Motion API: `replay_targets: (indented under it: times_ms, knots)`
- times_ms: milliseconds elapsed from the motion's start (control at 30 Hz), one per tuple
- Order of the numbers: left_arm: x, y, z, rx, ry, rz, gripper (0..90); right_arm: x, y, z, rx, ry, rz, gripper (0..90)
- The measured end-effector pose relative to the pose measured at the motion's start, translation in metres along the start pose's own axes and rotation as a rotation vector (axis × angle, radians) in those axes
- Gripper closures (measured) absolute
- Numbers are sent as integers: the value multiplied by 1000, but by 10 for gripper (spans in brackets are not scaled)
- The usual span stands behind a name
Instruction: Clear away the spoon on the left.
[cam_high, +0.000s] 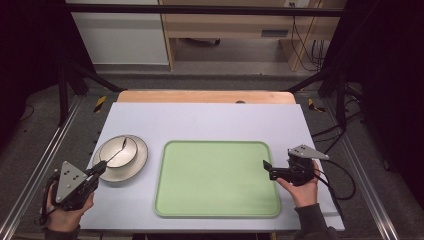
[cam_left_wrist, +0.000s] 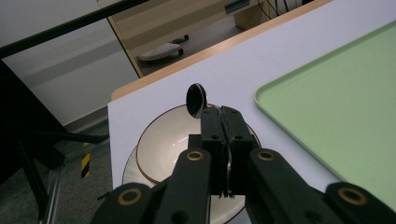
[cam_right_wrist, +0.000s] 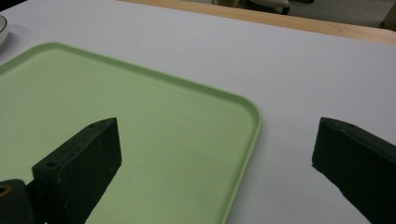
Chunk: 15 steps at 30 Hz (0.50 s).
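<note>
One spoon (cam_left_wrist: 196, 99) decides the next move, and the left gripper (cam_left_wrist: 223, 122) is clenched on its handle, so it has nothing left to reach for. In the left gripper view the jaws are pressed together with the thin handle between them. The dark spoon head sticks out just past the tips toward 11 o'clock, raised over the bowl (cam_left_wrist: 161, 144) that sits on a plate (cam_left_wrist: 133, 170). In the high view the left gripper (cam_high: 100, 169) is at the plate's 8 o'clock edge, and the spoon's (cam_high: 119, 150) long axis runs from there up toward 1 o'clock across the bowl (cam_high: 120, 151). The green tray (cam_high: 217, 178) lies at 3 o'clock from the bowl, bare, on the surface (cam_high: 210, 122). The right gripper (cam_high: 267, 168) hovers released at the tray's right edge, its jaws well apart over the tray's (cam_right_wrist: 140, 140) corner in the right gripper view. The left hand is plainly the nearer one; I judge its likely course is carrying the spoon rightward to the tray.
</note>
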<state>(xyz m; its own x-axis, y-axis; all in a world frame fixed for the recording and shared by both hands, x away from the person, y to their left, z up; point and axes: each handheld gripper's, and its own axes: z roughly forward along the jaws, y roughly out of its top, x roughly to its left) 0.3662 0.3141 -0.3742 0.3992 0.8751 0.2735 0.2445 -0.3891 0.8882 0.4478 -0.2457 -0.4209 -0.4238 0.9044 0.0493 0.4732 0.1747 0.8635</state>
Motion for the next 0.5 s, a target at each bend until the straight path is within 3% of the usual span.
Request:
replay_targets:
  times_ms: [500]
  knots:
    - [-11,5,2,-25,-10,22,887,1,0,0,2,4,4,17]
